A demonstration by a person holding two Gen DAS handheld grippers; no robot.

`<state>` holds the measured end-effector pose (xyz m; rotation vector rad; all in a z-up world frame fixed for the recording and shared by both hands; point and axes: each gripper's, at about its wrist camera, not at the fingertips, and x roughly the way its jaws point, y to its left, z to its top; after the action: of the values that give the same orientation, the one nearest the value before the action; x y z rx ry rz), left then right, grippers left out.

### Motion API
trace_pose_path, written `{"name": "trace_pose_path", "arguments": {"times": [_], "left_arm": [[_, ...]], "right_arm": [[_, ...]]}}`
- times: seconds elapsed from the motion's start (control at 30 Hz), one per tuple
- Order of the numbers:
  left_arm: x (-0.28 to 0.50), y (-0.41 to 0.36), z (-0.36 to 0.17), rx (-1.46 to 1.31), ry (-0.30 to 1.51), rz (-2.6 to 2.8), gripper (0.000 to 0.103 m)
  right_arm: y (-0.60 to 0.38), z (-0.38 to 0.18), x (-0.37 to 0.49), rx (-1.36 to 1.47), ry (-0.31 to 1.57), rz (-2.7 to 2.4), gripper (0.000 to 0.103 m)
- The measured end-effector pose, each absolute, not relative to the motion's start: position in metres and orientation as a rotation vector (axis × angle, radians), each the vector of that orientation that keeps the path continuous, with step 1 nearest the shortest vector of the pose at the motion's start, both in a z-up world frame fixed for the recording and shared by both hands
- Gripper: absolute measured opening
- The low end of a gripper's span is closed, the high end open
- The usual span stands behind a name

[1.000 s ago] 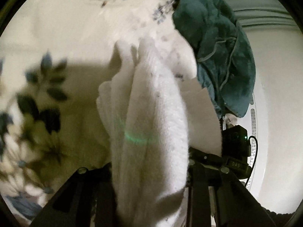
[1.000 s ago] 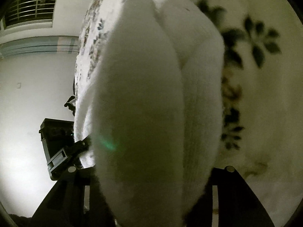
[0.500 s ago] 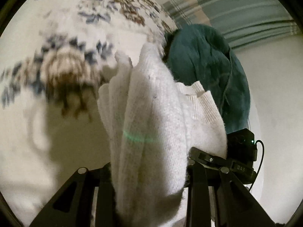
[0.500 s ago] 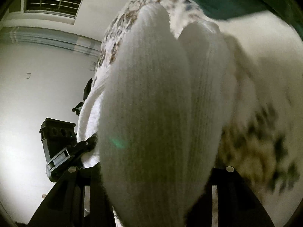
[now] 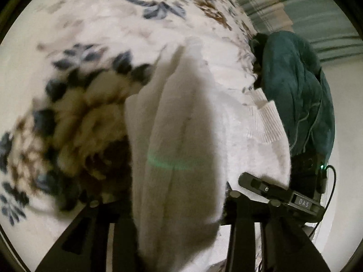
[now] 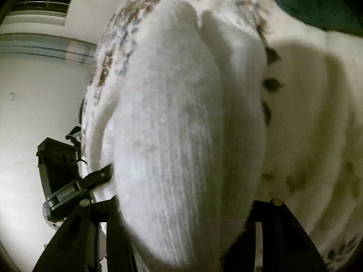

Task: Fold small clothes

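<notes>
A white knitted garment (image 5: 181, 149) bulges up between the fingers of my left gripper (image 5: 179, 233), which is shut on it. Its ribbed hem (image 5: 267, 122) stretches to the right toward my other gripper (image 5: 281, 195). In the right wrist view the same white garment (image 6: 181, 136) fills the middle, bunched between the fingers of my right gripper (image 6: 181, 244), which is shut on it. The fingertips of both grippers are hidden under the cloth. The left gripper (image 6: 74, 181) shows at the lower left of the right wrist view.
A floral bedspread (image 5: 95, 52) lies below and behind the garment, also in the right wrist view (image 6: 317, 113). A dark teal garment (image 5: 299, 90) lies heaped at the bed's right side. A white wall and a barred window (image 6: 43, 2) stand beyond.
Both grippers have carried the white garment across the bed toward the teal garment's side. The floral pattern has slid through both views, and the ribbed hem now shows spread at the right.
</notes>
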<state>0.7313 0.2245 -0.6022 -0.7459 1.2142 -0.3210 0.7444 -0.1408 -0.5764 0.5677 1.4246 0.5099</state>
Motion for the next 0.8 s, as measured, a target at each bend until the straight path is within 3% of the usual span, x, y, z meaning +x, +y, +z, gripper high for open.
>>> {"name": "trace_pose_path", "arguments": {"times": [0.23,0.3,0.37,0.47,0.8], "left_arm": [[0.699,0.21,-0.571,-0.563,1.205,-0.146,0.047],[0.691,0.2,-0.562,-0.464,1.195,-0.067,0.059],[0.681,0.191,-0.556,-0.358,1.19,0.007,0.078],[0.665,0.175,-0.549,-0.242,1.177,0.055,0.1],[0.633,0.159,-0.507,-0.121,1.108,0.133,0.102]], "right_arm": [[-0.136,-0.542,0.716,0.234,1.387,0.288,0.086],[-0.127,-0.528,0.707,0.096,1.34,0.214,0.094],[-0.118,-0.507,0.695,-0.008,1.298,0.128,0.101],[-0.115,-0.487,0.681,-0.104,1.254,0.029,0.103],[-0.135,-0.432,0.617,-0.143,1.188,-0.083,0.103]]}}
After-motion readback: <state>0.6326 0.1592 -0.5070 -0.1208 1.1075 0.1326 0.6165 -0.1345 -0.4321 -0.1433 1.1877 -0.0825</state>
